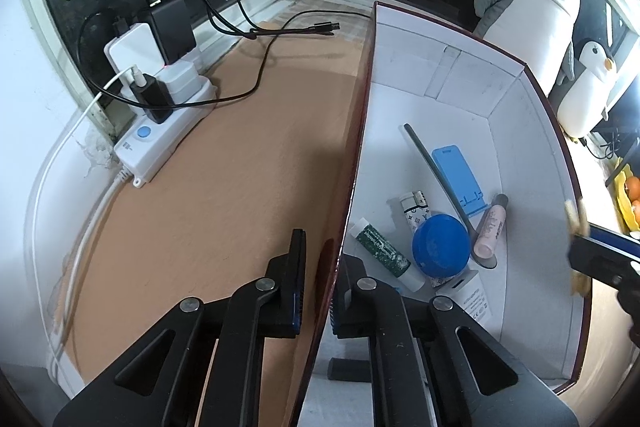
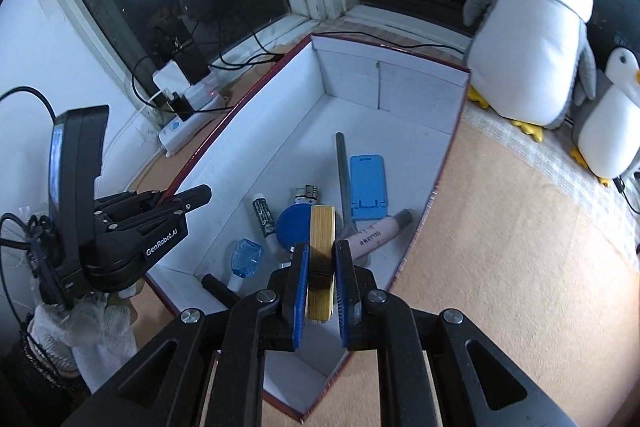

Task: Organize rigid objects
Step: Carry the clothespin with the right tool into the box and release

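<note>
Two tools share the job, and the left wrist view shows the left tool [image 1: 318, 283] pinched tight on the near left wall of the box [image 1: 532, 147], one finger outside over the tan worktop [image 1: 224, 195] and one inside, so it seems to steady the box. The box fills the right half of the frame; clustered low on its floor lie a blue phone stand [image 1: 460, 177], a grey spoon [image 1: 436, 171], a blue round lid [image 1: 440, 245], a green tube [image 1: 386, 253] and a pink tube [image 1: 491, 225]. At the far right edge, over the box's right wall, the right tool [image 1: 576, 251] enters, blurred, carrying something yellowish. In the right wrist view, the right tool [image 2: 321, 267] is closed narrowly on a gold bar-shaped object [image 2: 321, 259], whose long axis runs up the frame along the fingers, its far end overlapping the lid [image 2: 294, 225] and the spoon [image 2: 344, 179]. The box [image 2: 256, 147] lies directly ahead and below, its near corner under the fingers, its long axis running toward the upper centre. The left tool [image 2: 200, 195] sits at the middle left on the box's wall. As I judge it, the right tool only needs to lower the bar into the box's interior, where bare floor remains beyond the phone stand [image 2: 368, 187].
</note>
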The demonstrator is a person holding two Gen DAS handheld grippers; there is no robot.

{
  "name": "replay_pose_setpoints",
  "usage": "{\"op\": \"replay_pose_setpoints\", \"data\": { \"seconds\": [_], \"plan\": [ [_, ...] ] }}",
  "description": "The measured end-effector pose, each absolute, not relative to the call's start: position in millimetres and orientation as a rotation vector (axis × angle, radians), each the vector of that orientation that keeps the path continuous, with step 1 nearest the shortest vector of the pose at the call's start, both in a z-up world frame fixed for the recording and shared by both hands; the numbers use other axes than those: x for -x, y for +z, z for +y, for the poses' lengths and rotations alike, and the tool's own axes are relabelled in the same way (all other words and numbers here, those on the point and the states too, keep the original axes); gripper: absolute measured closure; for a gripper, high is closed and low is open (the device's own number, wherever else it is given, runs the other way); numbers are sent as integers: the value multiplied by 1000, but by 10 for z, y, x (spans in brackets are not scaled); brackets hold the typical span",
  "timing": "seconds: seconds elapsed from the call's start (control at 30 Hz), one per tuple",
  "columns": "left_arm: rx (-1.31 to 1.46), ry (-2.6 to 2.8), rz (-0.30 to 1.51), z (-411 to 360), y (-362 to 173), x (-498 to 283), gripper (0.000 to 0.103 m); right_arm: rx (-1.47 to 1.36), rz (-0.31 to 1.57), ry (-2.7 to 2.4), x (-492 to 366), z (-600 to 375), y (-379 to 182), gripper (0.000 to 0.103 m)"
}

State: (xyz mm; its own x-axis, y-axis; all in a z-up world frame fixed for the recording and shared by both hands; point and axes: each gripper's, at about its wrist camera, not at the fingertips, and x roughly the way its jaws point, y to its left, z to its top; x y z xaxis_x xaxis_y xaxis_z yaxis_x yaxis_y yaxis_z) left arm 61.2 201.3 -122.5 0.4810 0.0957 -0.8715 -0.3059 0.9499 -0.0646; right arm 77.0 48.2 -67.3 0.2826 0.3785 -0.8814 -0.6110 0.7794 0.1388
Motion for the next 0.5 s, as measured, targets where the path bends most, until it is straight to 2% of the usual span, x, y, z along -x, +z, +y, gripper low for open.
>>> {"op": "replay_pose_setpoints", "data": {
  "seconds": [0.5],
  "plan": [
    [225,249,1039,1997,-1218,-620,96,326,1148,655,-1047,830,-967,92]
  ]
}}
